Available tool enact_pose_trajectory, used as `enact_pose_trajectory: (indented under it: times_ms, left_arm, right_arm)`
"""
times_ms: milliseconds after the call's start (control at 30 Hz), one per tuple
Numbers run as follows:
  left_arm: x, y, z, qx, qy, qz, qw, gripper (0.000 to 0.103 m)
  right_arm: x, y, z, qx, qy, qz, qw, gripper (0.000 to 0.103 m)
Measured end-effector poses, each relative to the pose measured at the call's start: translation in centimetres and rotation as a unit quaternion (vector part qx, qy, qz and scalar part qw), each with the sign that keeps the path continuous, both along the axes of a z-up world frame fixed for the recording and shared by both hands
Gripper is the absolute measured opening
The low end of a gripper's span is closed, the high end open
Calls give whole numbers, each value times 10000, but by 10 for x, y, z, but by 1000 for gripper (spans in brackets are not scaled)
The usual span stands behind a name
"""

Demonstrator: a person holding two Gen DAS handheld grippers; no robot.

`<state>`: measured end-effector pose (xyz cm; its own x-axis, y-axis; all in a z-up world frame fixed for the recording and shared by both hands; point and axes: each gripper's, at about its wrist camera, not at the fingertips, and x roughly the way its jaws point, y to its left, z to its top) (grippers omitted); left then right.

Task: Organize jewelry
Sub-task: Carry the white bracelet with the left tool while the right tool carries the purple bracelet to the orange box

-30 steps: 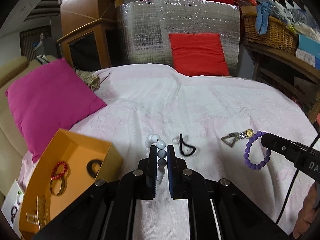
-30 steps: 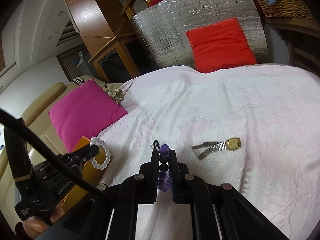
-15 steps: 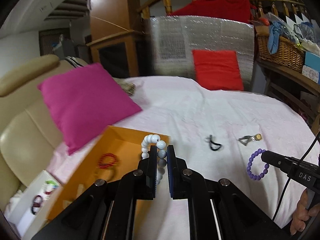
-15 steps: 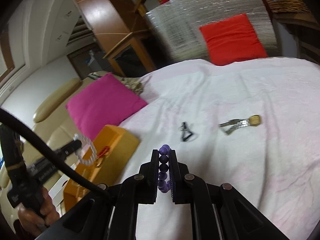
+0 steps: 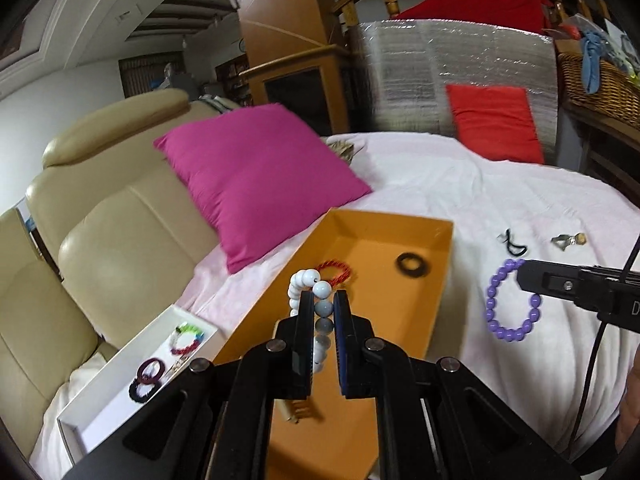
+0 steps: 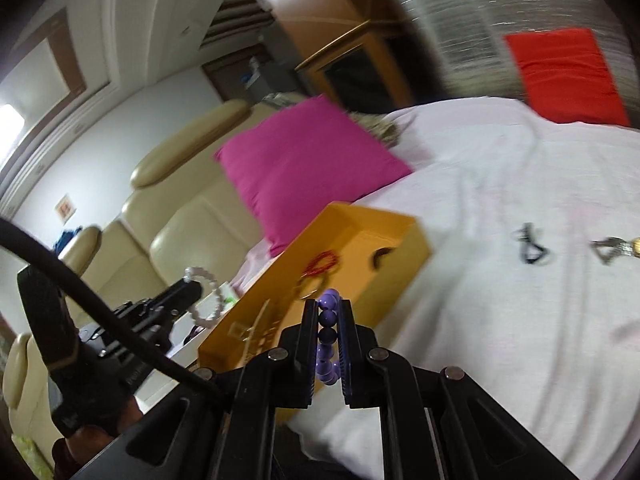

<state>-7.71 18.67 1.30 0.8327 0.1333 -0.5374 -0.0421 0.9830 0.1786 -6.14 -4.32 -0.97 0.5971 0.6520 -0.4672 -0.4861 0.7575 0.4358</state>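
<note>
My left gripper [image 5: 323, 298] is shut on a white bead bracelet [image 5: 304, 282] and holds it above the open orange box [image 5: 440, 276]. Inside that box lie a red bracelet [image 5: 335, 271] and a black ring [image 5: 413, 265]. My right gripper [image 6: 329, 307] is shut on a purple bead bracelet [image 6: 328, 316], which also shows hanging in the left wrist view, purple bracelet [image 5: 508, 300], right of the box. In the right wrist view the orange box [image 6: 384, 276] lies just ahead and the left gripper [image 6: 196, 288] is at the left with the white bracelet [image 6: 208, 300].
A white tray [image 5: 100, 408] holding several bracelets sits left of the box. On the pale pink bedspread [image 5: 500, 184] lie a black hair tie [image 5: 514, 242] and a watch [image 5: 568, 239]. A magenta pillow [image 5: 260, 172], beige sofa [image 5: 100, 220] and red cushion [image 5: 494, 122] surround.
Both grippers have swung left, away from the watch and hair tie. The orange box moved toward the middle of each view, and the white tray came into sight. Both grips stayed shut.
</note>
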Motion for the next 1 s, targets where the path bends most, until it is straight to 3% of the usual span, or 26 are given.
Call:
enact_pose_trajectory:
  times_ms: [233,400,700,1000]
  left_arm:
    - [0,21,-14,-85,104,185,9997,10]
    - [8,30,-21,-247,237,211,9992,10]
    - [24,29,-45,-456,649,135,9968,10]
    - [34,36,-57,-403,753,299,9959,10]
  right_arm:
    - [14,57,-5,-97,167,415,9990,10]
    - [29,73,-7,-11,362,483,9982,10]
    - [61,82,-33,260,1003,31,9946,11]
    - [68,88,-52,50,948,-367,9948,11]
